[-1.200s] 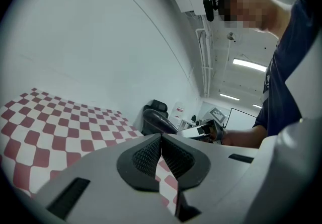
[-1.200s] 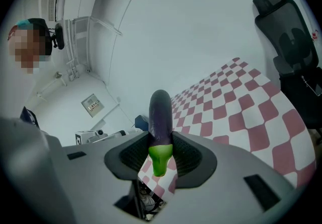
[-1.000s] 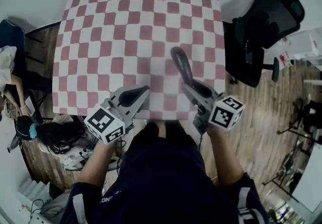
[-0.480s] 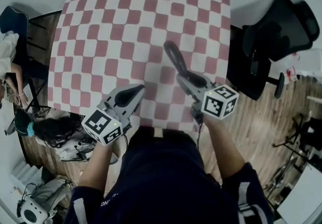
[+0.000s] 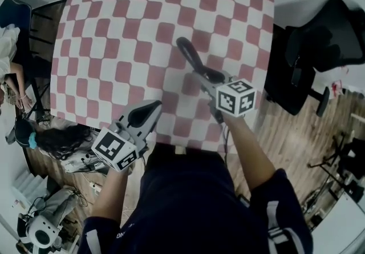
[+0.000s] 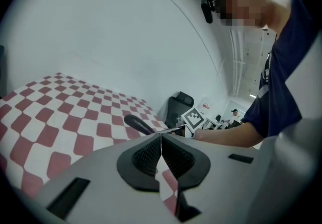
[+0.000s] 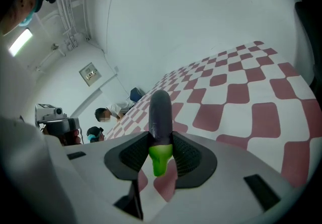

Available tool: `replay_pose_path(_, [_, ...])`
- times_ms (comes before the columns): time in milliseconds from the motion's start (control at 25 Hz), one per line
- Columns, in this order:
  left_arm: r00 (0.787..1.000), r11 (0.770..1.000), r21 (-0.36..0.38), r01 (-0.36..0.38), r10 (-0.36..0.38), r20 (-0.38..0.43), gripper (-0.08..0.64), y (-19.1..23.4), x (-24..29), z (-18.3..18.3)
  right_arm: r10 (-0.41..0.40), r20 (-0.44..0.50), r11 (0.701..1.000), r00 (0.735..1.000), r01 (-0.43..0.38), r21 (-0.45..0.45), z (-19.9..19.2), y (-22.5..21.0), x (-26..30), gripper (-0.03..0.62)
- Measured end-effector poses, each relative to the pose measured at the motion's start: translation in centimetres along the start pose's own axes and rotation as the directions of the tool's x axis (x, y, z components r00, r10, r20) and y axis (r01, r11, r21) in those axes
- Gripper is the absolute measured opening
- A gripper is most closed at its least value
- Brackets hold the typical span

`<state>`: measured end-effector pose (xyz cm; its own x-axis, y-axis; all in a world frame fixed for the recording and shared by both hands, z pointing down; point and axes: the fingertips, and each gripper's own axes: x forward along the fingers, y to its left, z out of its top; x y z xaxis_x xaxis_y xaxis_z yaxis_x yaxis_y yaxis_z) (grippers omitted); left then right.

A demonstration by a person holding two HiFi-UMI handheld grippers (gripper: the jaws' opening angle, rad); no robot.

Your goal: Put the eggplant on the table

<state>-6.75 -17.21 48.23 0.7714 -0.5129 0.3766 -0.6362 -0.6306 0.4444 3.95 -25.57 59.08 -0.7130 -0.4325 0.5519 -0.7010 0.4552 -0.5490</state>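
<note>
left gripper [image 6: 161, 141]: jaws pressed together on nothing, at the table's [image 5: 142, 30] near edge | step: we hold the eggplant [image 7: 161, 112] over the table, not yet set down | right gripper [image 7: 161, 151]: clamped on its green end (purple body pointing far, seemingly clear of the cloth) | next: we judge lower, rest it, part jaws

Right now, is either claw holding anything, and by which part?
The right claw grips the eggplant by its green stem end, the rest sticking out ahead. The left claw is shut on nothing.
</note>
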Motion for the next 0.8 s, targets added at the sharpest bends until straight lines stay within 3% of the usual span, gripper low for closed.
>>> replay_pose_path(360, [0.999,0.998,-0.047,-0.036,0.035,-0.018,0.029,1.7,-0.3,-1.5,-0.091,-0.119,0.991,0.989,0.078,-0.112,-2.9,-2.3,3.7,0.149])
replay_pose_path(640, [0.999,0.998,-0.064,-0.026,0.025,-0.02,0.028,1.8,-0.3,-2.0,-0.195,-0.179,0.957,0.964,0.148,-0.249,-4.7,-3.3,5.1,0.149])
replay_pose_path(800, [1.0,0.998,-0.062,-0.024,0.022,-0.02,0.028,2.0,-0.5,-1.9,-0.22,-0.197,0.947,0.956,0.16,-0.278,-5.5,-3.4,5.5,0.152])
